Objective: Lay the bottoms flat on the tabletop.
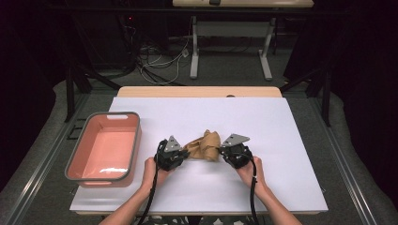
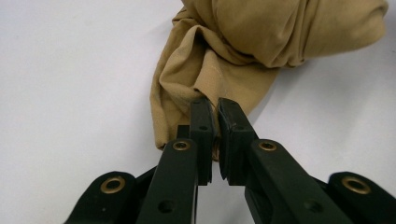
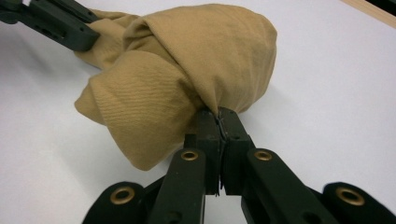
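A crumpled tan cloth (image 1: pixel 204 146) lies bunched on the white table top (image 1: pixel 281 140), between both hand-held grippers. My left gripper (image 1: pixel 184 154) is at its left end and is shut on a fold of the cloth (image 2: pixel 210 60); the black jaws pinch the fabric edge at my left gripper's tips (image 2: pixel 215 112). My right gripper (image 1: pixel 224 153) is at the right end, shut on the cloth (image 3: pixel 187 74), where my right gripper's jaw tips (image 3: pixel 218 115) bite into the underside of the bundle. The left gripper's fingers (image 3: pixel 60 23) show at the far side of the bundle.
A pink tray with a grey rim (image 1: pixel 136 140) stands at the table's left side, nothing inside it. A wooden strip (image 1: pixel 199 91) borders the far edge. Beyond stand a desk frame (image 1: pixel 230 47) and floor cables (image 1: pixel 159 61).
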`<state>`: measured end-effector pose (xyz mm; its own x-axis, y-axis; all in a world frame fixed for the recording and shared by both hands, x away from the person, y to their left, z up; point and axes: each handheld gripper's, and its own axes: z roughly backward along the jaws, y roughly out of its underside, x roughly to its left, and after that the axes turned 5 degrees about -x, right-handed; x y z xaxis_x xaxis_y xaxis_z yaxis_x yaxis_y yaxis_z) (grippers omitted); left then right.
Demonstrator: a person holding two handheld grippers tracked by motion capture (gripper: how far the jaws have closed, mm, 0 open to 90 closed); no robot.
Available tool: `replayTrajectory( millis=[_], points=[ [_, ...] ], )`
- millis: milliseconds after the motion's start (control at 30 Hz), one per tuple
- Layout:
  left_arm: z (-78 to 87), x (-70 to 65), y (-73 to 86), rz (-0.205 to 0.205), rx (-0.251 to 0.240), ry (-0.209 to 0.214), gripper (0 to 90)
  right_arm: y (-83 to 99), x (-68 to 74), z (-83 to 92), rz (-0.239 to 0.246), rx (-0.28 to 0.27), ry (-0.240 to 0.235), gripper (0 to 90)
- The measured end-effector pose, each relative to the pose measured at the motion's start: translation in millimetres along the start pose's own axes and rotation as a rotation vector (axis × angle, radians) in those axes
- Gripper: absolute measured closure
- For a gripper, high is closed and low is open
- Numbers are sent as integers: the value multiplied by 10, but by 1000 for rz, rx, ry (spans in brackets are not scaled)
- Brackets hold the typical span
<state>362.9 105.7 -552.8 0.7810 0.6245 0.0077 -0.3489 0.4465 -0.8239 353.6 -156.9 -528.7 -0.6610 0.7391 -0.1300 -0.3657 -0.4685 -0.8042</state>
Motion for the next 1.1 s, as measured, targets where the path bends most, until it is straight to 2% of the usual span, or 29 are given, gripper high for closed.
replayTrajectory(
  millis=[167,300,433,500,600,633,667,767,800,900,967,1000,1033,1067,1100],
  points=[
    [2,-11,8,5,-1,3,849,18,-34,-7,1,20,16,890],
    [3,-18,8,-3,-4,-2,848,44,-63,-9,-25,47,21,888],
    [0,-7,10,-3,-5,4,830,48,-82,3,-17,57,31,848],
    [5,-5,-6,-10,-8,-7,733,33,-75,23,-5,43,28,777],
    [-7,15,-31,1,5,-16,570,-10,-47,69,1,6,39,619],
    [-21,23,-34,8,13,-20,479,-41,-18,97,12,-22,26,516],
    [-35,33,-34,20,25,-20,479,-41,-18,97,12,-22,26,516],
    [-75,68,-33,48,42,-28,346,-90,34,102,35,-35,2,434],
    [-83,72,-34,57,43,-27,331,-102,51,96,41,-41,-2,429],
    [-124,82,-38,55,56,-25,332,-128,104,58,57,-39,-27,433],
    [-147,82,-32,49,69,-22,384,-138,140,34,72,-27,-42,485],
    [-155,80,-24,58,64,-14,422,-139,156,20,77,-37,-48,553],
    [-160,77,-18,60,60,-4,514,-140,176,17,94,-45,-53,676],
    [-167,69,-14,59,60,-4,514,-140,176,17,94,-45,-53,676],
    [-171,61,-8,55,55,-8,579,-131,170,14,106,-45,-52,752]
  ],
)
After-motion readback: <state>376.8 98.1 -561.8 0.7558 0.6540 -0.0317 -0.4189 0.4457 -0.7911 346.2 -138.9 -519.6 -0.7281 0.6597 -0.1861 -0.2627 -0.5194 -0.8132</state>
